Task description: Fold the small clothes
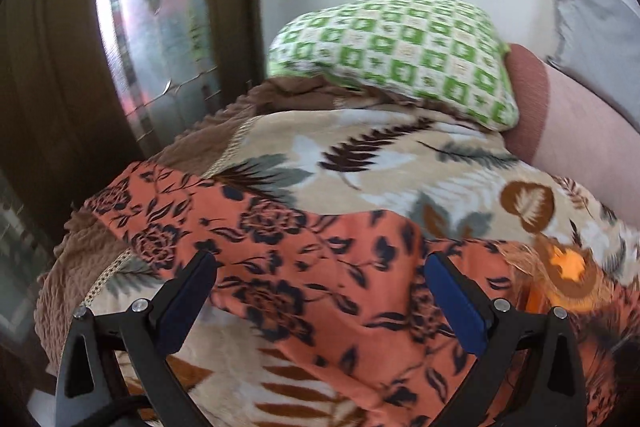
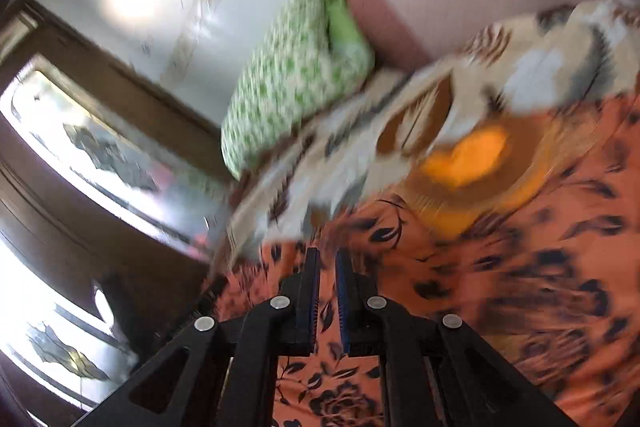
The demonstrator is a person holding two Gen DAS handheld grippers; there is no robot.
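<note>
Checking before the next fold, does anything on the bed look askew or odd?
Nothing damaged or spilled. The orange floral garment lies crooked and rumpled across the leaf-print blanket, not yet squared.

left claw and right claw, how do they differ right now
The left claw stands wide open with the orange floral cloth lying loose below its blue pads; the right claw is shut, its pads nearly together over that cloth, and whether it pinches the cloth cannot be told. The left view is sharp, the right view is motion-blurred. Both are black with blue pads.
</note>
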